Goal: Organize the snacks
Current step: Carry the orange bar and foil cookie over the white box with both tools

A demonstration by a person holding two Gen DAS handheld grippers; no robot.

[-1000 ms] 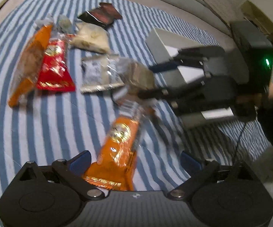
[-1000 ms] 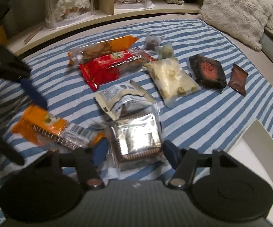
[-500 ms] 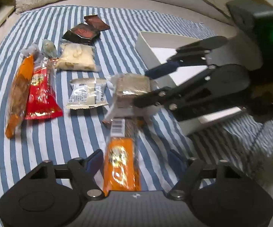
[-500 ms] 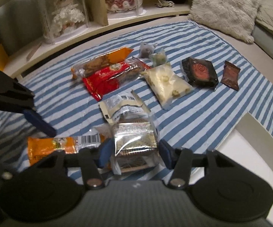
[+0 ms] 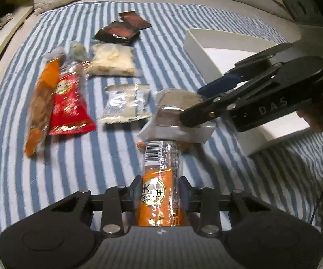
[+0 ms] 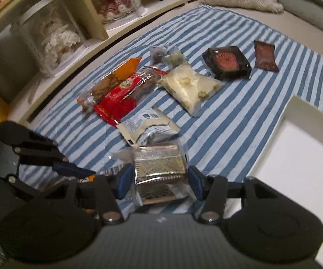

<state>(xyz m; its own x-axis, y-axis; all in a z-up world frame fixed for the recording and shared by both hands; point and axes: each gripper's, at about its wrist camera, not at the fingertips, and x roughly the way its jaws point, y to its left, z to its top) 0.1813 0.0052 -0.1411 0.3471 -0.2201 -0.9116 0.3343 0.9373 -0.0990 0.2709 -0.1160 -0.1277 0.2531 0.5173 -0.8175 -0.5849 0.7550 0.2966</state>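
Task judged barely begun: the white box (image 5: 197, 47) is seen with nothing in it where its floor shows. Left gripper (image 5: 160, 194) jaws are closing, the orange wafer pack (image 5: 159, 179) clamped between them on the striped cloth (image 5: 116, 161). Right gripper (image 6: 160, 179) jaws are set part-open around the foil biscuit pack (image 6: 160, 168), seemingly lifted; actual pad contact cannot be told. The red pack (image 5: 69, 105), pale bag (image 5: 114, 60) and dark packets (image 5: 116, 31) are left loose on the cloth
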